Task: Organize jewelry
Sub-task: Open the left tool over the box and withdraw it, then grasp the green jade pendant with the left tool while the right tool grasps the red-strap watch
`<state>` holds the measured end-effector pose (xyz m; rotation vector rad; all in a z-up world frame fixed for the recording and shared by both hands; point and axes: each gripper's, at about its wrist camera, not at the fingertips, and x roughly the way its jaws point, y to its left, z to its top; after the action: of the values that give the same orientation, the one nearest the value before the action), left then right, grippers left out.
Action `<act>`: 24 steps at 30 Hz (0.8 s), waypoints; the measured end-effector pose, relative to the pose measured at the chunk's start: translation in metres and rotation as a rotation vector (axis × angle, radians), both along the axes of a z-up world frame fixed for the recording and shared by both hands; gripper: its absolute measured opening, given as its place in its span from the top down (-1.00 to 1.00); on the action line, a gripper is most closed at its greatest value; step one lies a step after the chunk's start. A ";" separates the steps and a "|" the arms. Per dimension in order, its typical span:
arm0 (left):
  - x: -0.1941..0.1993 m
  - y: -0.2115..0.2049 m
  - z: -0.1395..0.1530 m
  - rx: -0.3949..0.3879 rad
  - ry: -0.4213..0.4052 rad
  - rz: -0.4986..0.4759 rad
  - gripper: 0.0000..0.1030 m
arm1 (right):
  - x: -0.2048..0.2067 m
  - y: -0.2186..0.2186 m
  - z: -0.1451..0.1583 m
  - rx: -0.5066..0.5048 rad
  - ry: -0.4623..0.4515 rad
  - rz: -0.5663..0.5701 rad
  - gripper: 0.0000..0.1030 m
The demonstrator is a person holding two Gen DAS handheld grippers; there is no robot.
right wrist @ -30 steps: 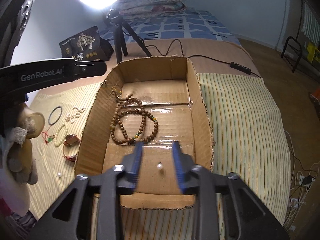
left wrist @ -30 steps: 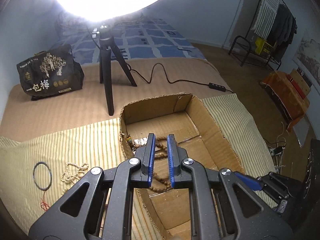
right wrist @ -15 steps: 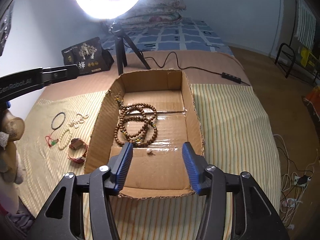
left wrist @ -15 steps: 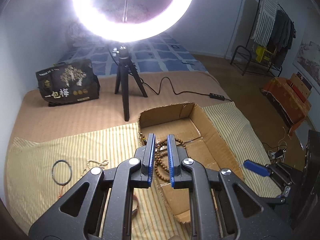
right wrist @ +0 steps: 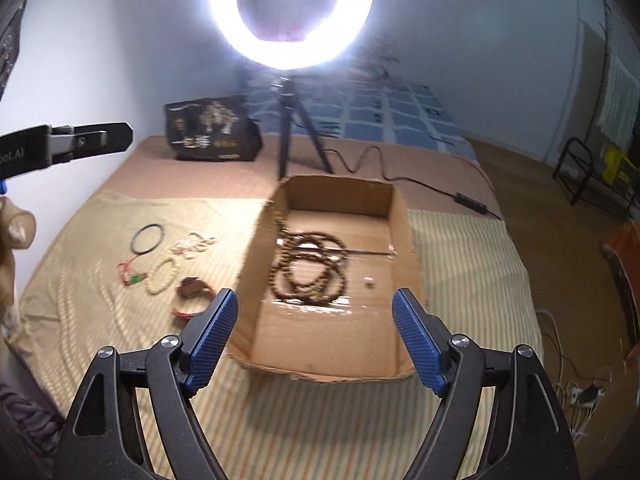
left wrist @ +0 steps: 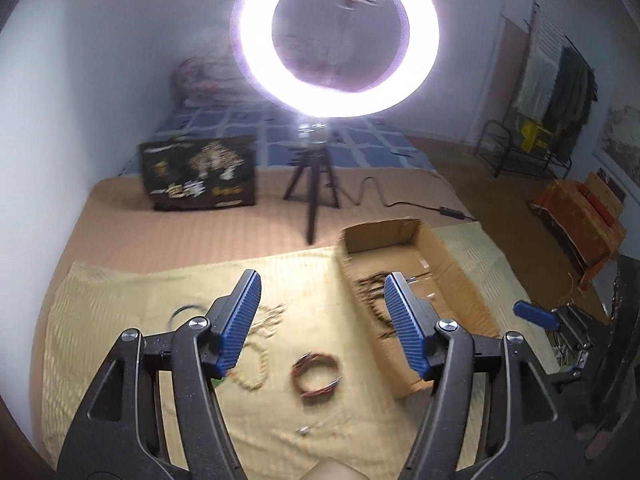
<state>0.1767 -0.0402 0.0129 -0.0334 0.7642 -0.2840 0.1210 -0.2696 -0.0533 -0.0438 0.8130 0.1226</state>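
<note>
Both grippers are empty and their jaws are opening: the left gripper (left wrist: 320, 320) is held above the striped cloth (left wrist: 120, 320), the right gripper (right wrist: 316, 336) above the near end of the cardboard box (right wrist: 256, 264). The brown bead strand (right wrist: 310, 268) and a small pale bead (right wrist: 369, 281) are already seen in the box. A red bracelet (left wrist: 316, 376), a cream bead bracelet (right wrist: 162, 276) and a black ring (right wrist: 147, 239) are left on the cloth. A loose loop could be snagged or dragged by one finger, and small pieces could be lost in the soft folds.
</note>
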 end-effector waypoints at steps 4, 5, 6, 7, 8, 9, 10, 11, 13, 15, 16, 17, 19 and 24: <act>-0.009 0.043 -0.010 0.029 0.030 0.070 -0.28 | -0.001 0.019 -0.002 0.015 -0.005 0.055 -0.54; -0.010 0.054 -0.015 0.042 0.041 0.088 -0.28 | 0.002 0.024 -0.004 0.027 0.005 0.072 -0.54; -0.011 0.061 -0.018 0.049 0.050 0.100 -0.28 | 0.003 0.028 -0.006 0.036 0.014 0.086 -0.54; -0.012 0.073 -0.025 0.055 0.067 0.118 -0.28 | 0.005 0.032 -0.008 0.044 0.025 0.099 -0.54; -0.012 0.084 -0.031 0.057 0.084 0.135 -0.28 | 0.009 0.038 -0.011 0.053 0.044 0.119 -0.54; -0.012 0.090 -0.035 0.059 0.096 0.145 -0.28 | 0.011 0.041 -0.013 0.058 0.055 0.130 -0.54; -0.012 0.100 -0.043 0.064 0.115 0.160 -0.28 | 0.013 0.046 -0.016 0.063 0.071 0.146 -0.54; -0.011 0.109 -0.050 0.067 0.130 0.173 -0.28 | 0.016 0.050 -0.018 0.066 0.081 0.161 -0.54; -0.008 0.120 -0.062 0.069 0.154 0.190 -0.28 | 0.019 0.058 -0.021 0.073 0.098 0.189 -0.54; -0.007 0.131 -0.076 0.063 0.185 0.206 -0.25 | 0.023 0.066 -0.025 0.078 0.116 0.218 -0.54; -0.006 0.135 -0.082 0.056 0.201 0.208 -0.16 | 0.025 0.071 -0.028 0.075 0.124 0.232 -0.54; -0.004 0.137 -0.089 0.046 0.221 0.202 -0.07 | 0.027 0.076 -0.031 0.073 0.134 0.245 -0.54; 0.001 0.140 -0.103 0.022 0.263 0.196 -0.02 | 0.029 0.084 -0.038 0.069 0.155 0.268 -0.54; 0.012 0.132 -0.132 -0.007 0.351 0.136 0.22 | 0.039 0.102 -0.057 0.042 0.206 0.313 -0.54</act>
<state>0.1890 0.0922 -0.1196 -0.1446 1.1045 -0.1523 0.1598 -0.1677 -0.1102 -0.1204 1.0048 0.4448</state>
